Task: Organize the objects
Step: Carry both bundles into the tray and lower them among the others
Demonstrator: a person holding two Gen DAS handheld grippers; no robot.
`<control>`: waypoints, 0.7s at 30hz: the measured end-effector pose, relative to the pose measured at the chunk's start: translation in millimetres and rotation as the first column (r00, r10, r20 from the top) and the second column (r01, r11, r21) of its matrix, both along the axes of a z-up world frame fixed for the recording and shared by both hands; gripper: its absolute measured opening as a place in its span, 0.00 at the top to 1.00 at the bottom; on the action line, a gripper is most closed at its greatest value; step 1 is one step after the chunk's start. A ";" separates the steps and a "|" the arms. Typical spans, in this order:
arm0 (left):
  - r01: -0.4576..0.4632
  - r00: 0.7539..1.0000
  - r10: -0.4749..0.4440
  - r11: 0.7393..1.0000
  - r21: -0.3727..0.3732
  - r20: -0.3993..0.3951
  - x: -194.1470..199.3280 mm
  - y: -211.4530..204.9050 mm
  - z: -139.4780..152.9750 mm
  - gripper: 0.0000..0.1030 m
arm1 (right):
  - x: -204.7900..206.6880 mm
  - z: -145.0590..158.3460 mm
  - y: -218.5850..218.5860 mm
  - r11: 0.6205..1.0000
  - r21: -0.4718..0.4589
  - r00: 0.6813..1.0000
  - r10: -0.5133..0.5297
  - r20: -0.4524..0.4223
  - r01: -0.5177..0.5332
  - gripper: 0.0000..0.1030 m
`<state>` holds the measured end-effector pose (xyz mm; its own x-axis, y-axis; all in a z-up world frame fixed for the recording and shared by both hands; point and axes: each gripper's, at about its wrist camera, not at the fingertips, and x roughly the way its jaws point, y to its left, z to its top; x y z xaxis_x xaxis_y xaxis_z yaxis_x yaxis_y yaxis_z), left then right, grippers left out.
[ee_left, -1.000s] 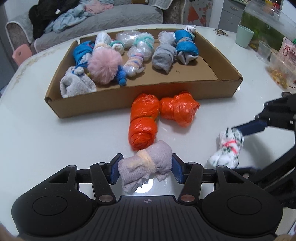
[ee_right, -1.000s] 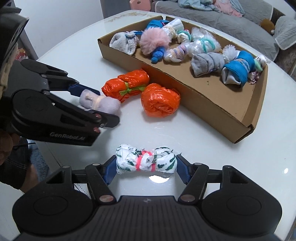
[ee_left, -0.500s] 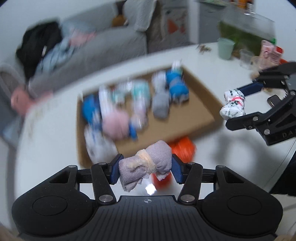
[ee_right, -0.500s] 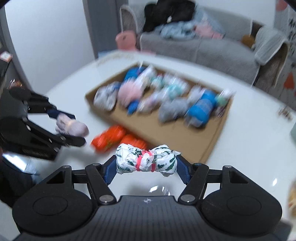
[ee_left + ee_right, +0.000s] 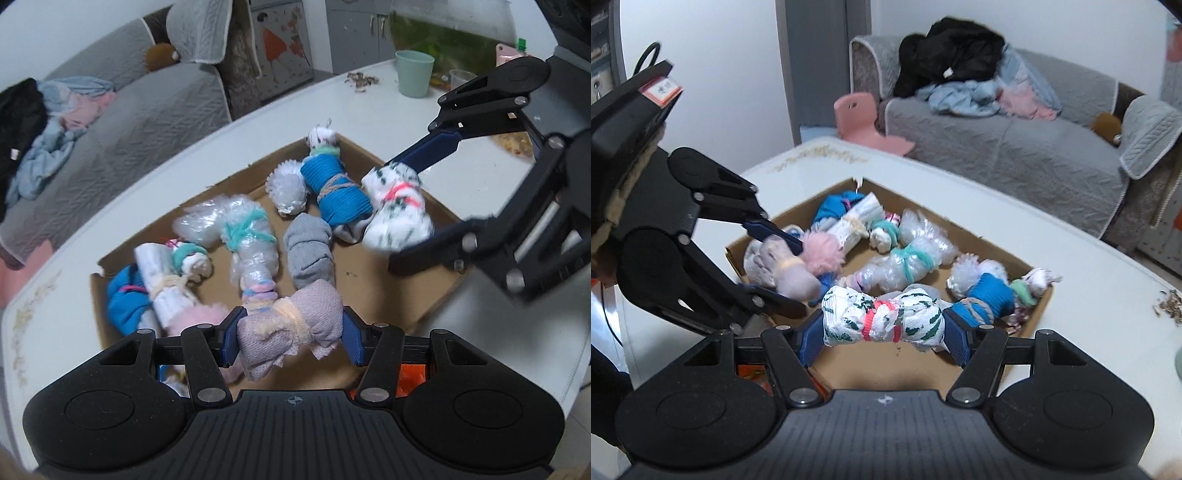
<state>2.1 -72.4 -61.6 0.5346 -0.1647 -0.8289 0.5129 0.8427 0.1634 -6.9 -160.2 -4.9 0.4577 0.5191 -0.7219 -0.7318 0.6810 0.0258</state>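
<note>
Cardboard box point(image 5: 373, 258) is seen mid-frame; a lilac bundle point(image 5: 290, 328) is clamped by the left gripper point(image 5: 290, 338), a white-green bundle point(image 5: 882, 322) by the right gripper point(image 5: 884, 338).

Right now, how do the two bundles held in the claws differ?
The left claw holds a plain lilac bundle tied with a pale cream band; the right claw holds a white bundle with green marks, tied with pink bands. The lilac one hangs near the pink pompom end of the cardboard box, the white one near the blue roll. Both are clamped end to end above the box.
</note>
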 end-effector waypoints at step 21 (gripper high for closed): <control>-0.050 0.996 0.054 0.997 0.059 -0.074 10.2 4.5 -39.0 0.42 | 11.6 -29.6 17.8 0.997 -0.066 0.991 0.028 -0.132 -0.037 0.40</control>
<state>12.2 -67.9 -100.6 0.4766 -0.0891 -0.8746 0.4811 0.8591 0.1746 4.7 -142.3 -34.4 0.3408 0.4794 -0.8088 -0.7466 0.6607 0.0770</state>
